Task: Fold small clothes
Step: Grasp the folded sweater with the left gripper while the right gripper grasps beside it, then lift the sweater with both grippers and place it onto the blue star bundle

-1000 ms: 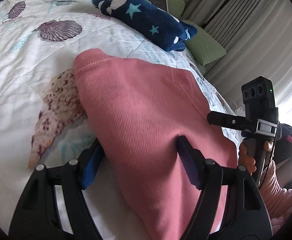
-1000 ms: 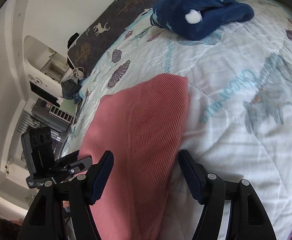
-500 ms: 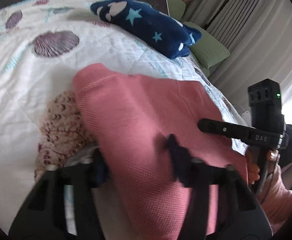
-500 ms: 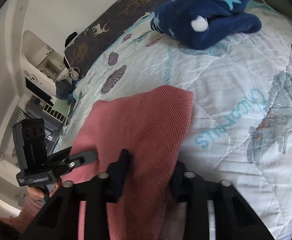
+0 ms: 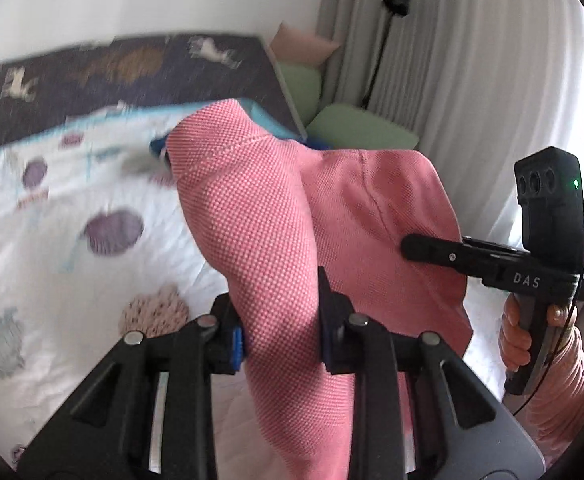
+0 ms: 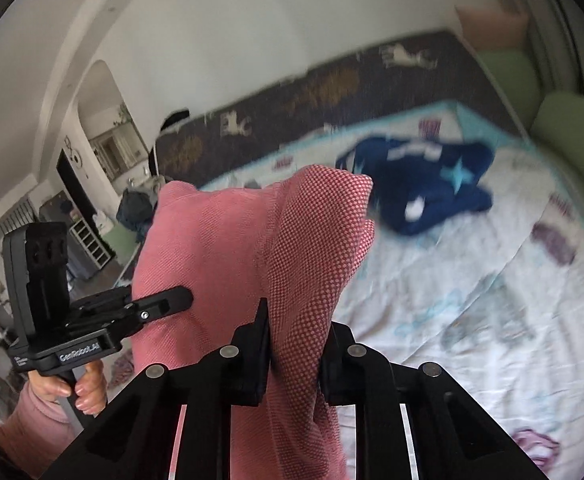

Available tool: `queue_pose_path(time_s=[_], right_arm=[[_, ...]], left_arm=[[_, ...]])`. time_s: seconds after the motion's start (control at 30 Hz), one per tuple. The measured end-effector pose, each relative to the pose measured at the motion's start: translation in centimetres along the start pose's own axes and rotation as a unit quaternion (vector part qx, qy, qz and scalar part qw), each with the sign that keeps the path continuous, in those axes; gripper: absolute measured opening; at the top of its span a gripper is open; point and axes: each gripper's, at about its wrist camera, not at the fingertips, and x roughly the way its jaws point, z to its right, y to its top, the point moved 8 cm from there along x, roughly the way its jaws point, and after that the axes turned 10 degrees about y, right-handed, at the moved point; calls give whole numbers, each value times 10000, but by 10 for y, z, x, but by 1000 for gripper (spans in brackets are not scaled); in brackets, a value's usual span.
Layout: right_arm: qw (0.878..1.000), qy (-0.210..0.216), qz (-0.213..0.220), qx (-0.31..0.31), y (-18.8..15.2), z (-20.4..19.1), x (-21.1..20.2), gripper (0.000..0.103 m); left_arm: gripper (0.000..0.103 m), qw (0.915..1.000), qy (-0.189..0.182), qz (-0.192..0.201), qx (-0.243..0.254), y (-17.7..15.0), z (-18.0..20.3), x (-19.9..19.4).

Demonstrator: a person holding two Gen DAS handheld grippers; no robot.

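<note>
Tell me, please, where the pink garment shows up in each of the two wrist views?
Left wrist: the pink garment fills the centre, pinched in the left tongs, with the right tongs at its right edge.
Right wrist: it fills the centre left, pinched in the right tongs.
Shared landmark: the dark headboard with animal prints.

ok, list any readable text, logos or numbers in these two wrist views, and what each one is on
"DAS": white letters on the black body of the right gripper, seen in the left wrist view.
"GenRobot.AI": white label on the black body of the left gripper, seen in the right wrist view; a smaller line beside it is too small to read.
Teal lettering on the white printed quilt: blurred, unreadable.
Pink knit garment: no text visible.
</note>
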Motion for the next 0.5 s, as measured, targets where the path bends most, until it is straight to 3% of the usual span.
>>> queue_pose_path(time_s=[0.27, 0.5], right_arm=[[9951, -257, 777, -553, 47, -33, -75, 18], [9842, -584, 1428, -862, 151, -38, -135, 18]], left_arm=[[30, 9953, 17, 783, 562, 60, 46, -55], [30, 9827, 212, 1528, 1023, 168, 90, -84]])
